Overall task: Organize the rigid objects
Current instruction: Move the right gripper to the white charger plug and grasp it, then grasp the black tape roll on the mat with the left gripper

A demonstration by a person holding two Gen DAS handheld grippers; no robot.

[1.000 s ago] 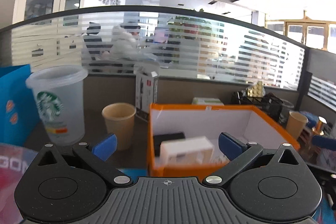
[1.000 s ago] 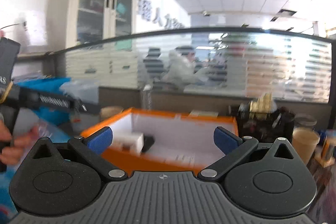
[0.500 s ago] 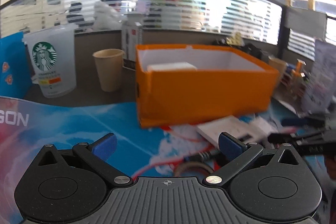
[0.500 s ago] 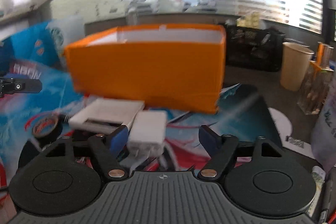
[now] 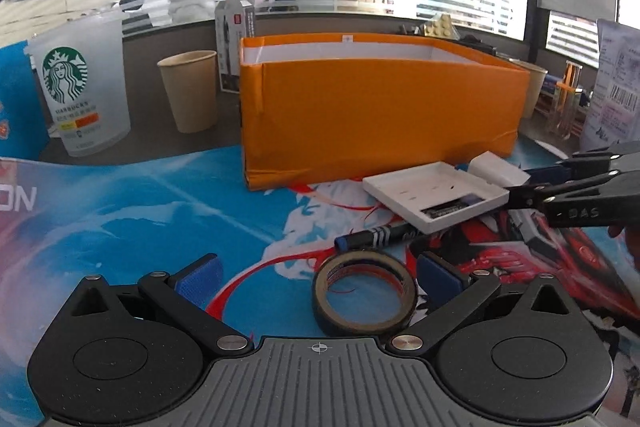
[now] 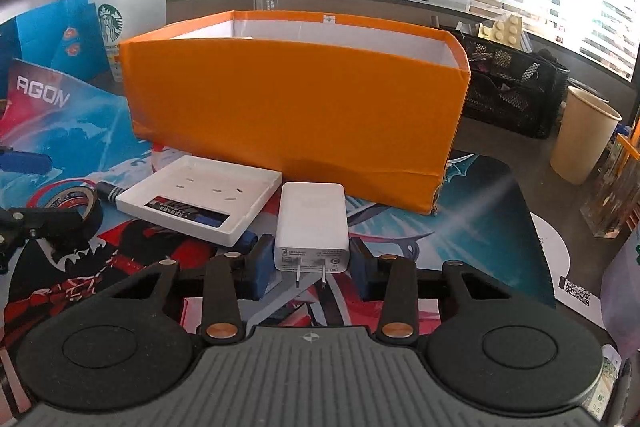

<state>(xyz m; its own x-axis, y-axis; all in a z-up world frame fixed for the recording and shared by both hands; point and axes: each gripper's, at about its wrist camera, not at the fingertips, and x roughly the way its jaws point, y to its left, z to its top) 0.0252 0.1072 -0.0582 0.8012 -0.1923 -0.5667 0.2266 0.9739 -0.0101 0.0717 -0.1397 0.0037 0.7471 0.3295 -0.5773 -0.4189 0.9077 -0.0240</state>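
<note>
Right wrist view: the right gripper (image 6: 311, 269) is closing its blue fingers (image 6: 259, 263) on a white charger (image 6: 311, 225), which is lying flat on the printed mat (image 6: 460, 227) covering the desk, its two prongs pointing back toward the camera. The pads are sitting against both sides of the charger's near end. Just left of the charger, a shallow white tray (image 6: 200, 201) is lying on the mat, resting partly on a dark marker (image 6: 110, 191). An orange box (image 6: 296, 115) with a white interior is standing directly behind the charger and the tray; what it is holding cannot be told from this angle.

Left wrist view: the left gripper (image 5: 318, 277) is hovering low over the mat with its fingers (image 5: 199, 277) spread wide and gripping nothing. A roll of tape (image 5: 364, 293) is lying flat between them, nearer the right finger, which it is just beside; contact cannot be told. The marker and white tray are lying beyond the roll, and the right gripper is entering from the right edge. A frosted plastic cup (image 5: 82, 89) and a paper cup (image 5: 190, 91) are standing on the desk left of the orange box.
</note>
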